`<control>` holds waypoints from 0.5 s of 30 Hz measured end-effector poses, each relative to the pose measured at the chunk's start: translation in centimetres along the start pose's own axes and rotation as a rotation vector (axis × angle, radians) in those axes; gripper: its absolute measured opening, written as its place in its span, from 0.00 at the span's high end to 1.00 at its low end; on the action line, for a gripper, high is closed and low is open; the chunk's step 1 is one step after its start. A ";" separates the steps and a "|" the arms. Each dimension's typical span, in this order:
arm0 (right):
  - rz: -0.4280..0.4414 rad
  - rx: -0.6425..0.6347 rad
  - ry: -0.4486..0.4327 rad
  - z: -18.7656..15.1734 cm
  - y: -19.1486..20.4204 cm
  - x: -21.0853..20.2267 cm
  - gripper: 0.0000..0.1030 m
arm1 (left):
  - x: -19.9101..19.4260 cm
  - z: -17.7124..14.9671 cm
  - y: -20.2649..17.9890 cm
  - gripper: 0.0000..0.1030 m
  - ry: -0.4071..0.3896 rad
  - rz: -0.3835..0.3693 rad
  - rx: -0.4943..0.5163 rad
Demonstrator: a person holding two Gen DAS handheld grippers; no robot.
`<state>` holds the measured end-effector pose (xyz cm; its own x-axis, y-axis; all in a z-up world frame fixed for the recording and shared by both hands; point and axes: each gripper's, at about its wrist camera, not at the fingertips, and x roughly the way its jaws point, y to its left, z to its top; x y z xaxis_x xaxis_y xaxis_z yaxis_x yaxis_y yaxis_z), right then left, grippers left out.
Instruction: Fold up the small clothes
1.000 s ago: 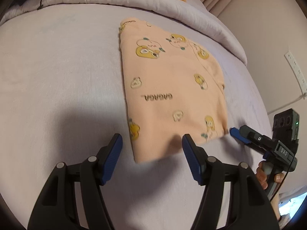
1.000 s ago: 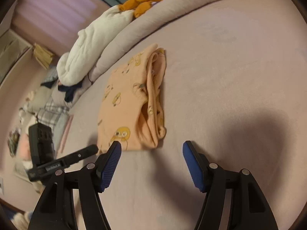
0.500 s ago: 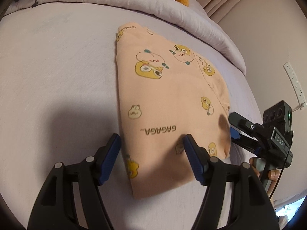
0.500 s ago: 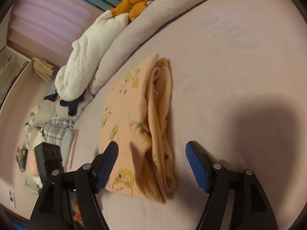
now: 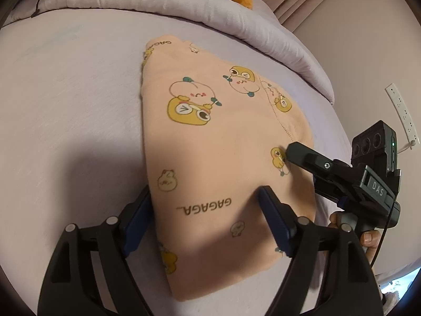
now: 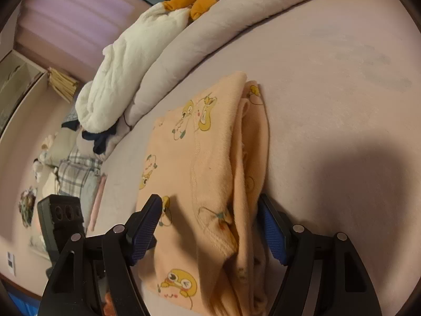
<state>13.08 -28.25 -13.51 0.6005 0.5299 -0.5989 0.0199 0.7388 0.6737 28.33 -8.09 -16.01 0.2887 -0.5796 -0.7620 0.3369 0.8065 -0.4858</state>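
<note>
While both grippers are closing in, the folded garment [image 5: 215, 142] is filling more of each frame than before.
Left gripper [image 5: 208, 216] is opening wider astride its lower edge; right gripper [image 6: 213, 226] is standing open astride the folds, gripping nothing.

"GAGAGA_" is printed in dark letters on the peach garment [image 5: 226, 142], near its lower middle in the left wrist view, and it reads upside down from here. Up at the garment's far corner the same word shows again along the folded edge, only partly readable as "GAGA". Over on the right, white letters "DAS" sit on a small dark plate on the body of the right hand-held gripper [image 5: 310, 168]. In the right wrist view, no lettering can be read.
</note>
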 end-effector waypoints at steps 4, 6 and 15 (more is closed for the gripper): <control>-0.003 -0.026 0.015 0.5 0.4 0.8 0.28 | 0.5 0.6 -0.4 0.22 0.009 -0.001 0.000; 0.001 -0.038 0.024 0.8 0.6 1.2 0.28 | 0.8 1.0 -0.4 0.22 0.016 -0.022 -0.015; 0.018 -0.061 0.031 2.0 1.1 3.1 0.28 | 1.2 2.0 0.6 0.22 0.040 -0.162 -0.126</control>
<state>16.54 -26.66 -13.72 0.5756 0.5549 -0.6006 -0.0396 0.7525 0.6574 30.65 -8.53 -16.42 0.2033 -0.7000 -0.6846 0.2607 0.7126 -0.6513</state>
